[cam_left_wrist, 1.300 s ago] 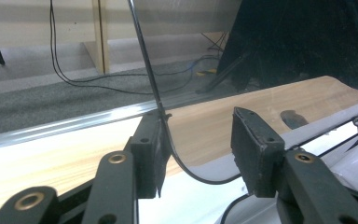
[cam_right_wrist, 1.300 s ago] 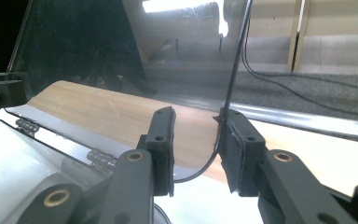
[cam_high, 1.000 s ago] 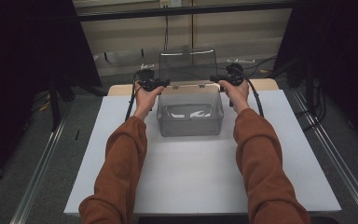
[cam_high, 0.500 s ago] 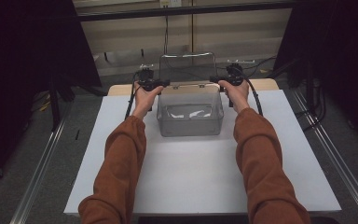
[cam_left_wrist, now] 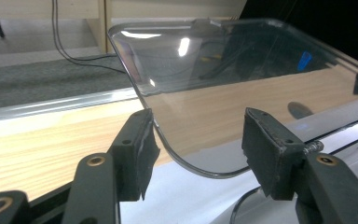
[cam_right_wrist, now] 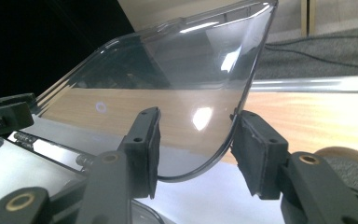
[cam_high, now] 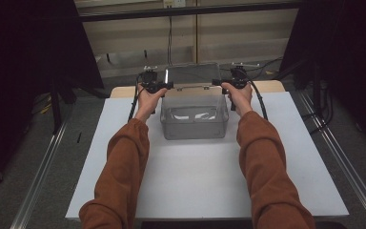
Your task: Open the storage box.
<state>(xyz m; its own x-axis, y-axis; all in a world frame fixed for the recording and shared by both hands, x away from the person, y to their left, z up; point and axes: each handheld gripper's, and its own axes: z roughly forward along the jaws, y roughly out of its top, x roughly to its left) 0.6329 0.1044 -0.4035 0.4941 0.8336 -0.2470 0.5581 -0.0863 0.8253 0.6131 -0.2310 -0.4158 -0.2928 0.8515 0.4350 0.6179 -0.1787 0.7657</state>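
While you hold the clear lid (cam_high: 193,75) raised at the far edge of the clear box (cam_high: 194,113) on the counter (cam_high: 190,176), each hand-held gripper stands open around a lid corner: left hand-held gripper (cam_left_wrist: 196,142), right hand-held gripper (cam_right_wrist: 194,144), one pad touching.

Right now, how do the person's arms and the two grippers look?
Both arms wear long rust-orange sleeves with bare hands. The left gripper and right gripper are black, each with two flat, blocky jaws fixed by brass-coloured pivot pins. The jaw faces carry dark pads; the left gripper's near pad looks frayed at its edge. A black cable trails from the right gripper, another from the left.
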